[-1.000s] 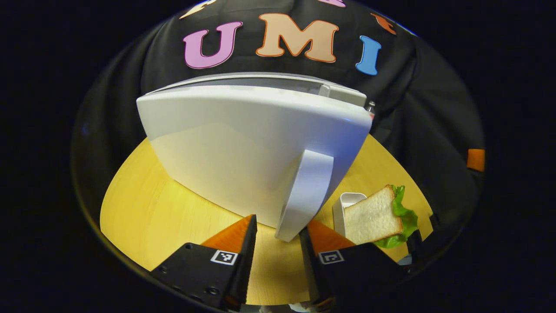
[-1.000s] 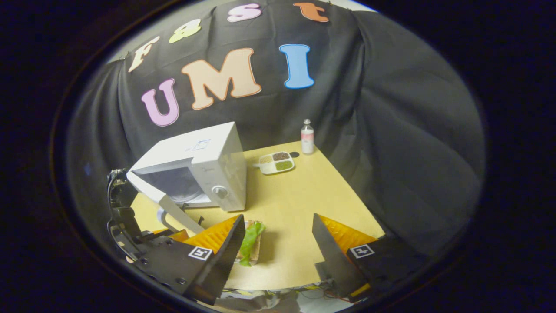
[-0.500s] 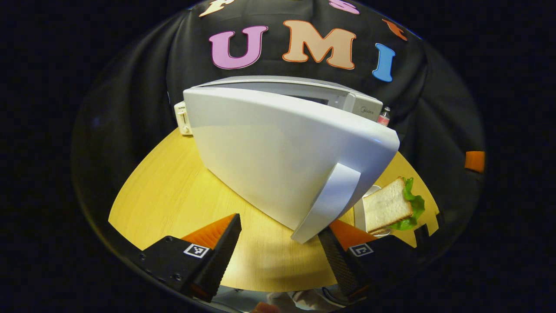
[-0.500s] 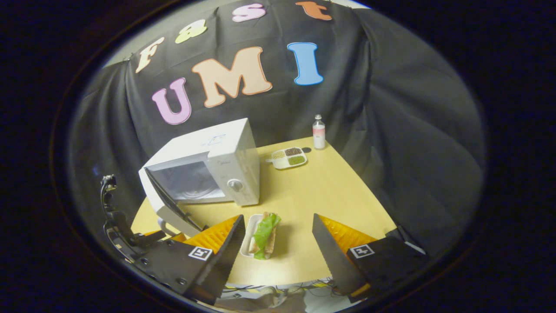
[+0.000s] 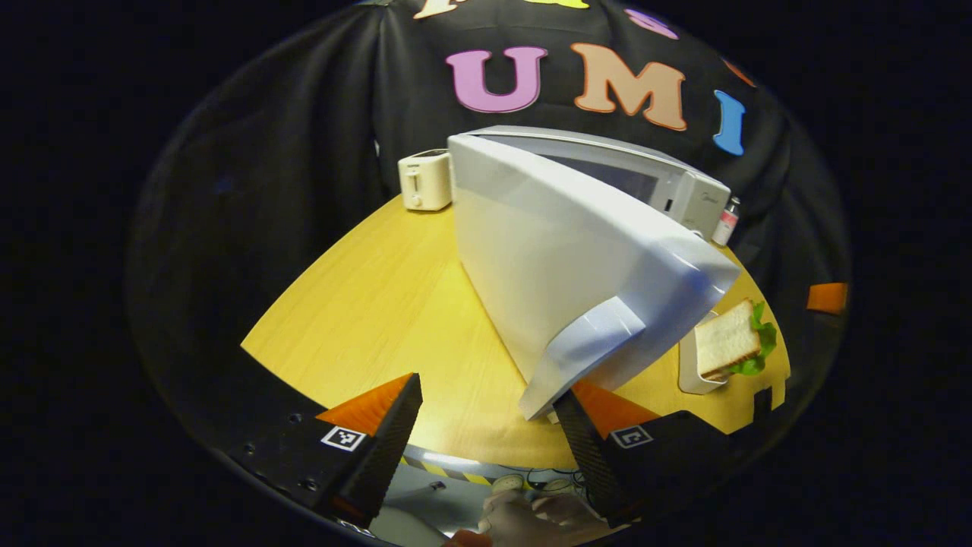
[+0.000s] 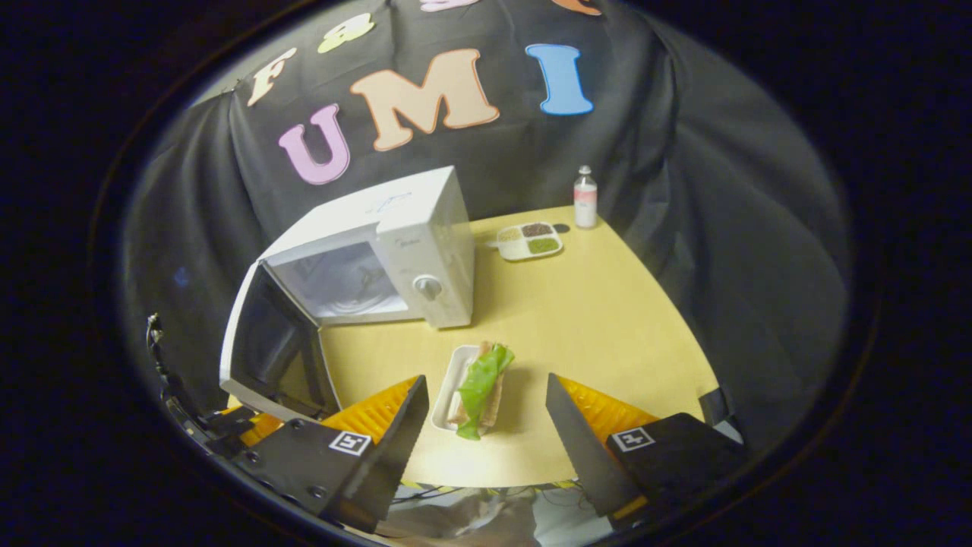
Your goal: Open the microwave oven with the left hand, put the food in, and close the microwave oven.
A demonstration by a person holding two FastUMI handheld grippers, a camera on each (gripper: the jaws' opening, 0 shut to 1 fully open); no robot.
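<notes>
White plastic everywhere on this microwave [image 6: 380, 251], and its door [image 5: 577, 281] is swung wide open, so the cavity is free. In the left gripper view the left gripper [image 5: 486, 425] is spread wide; the door handle [image 5: 581, 357] sits just by one finger, but I can't tell if it's touching, and nothing is clamped. The right gripper [image 6: 486, 425] is wide open too, hovering near the sandwich [image 6: 480, 384], which stands on edge in a small white tray [image 6: 449, 384] on the wooden table [image 6: 600, 319] in front of the microwave. My guess is the bread's soft and squashy with floppy lettuce, so I'd grab the stiff, light tray by its rim instead, or pinch the sandwich gently across both slices.
</notes>
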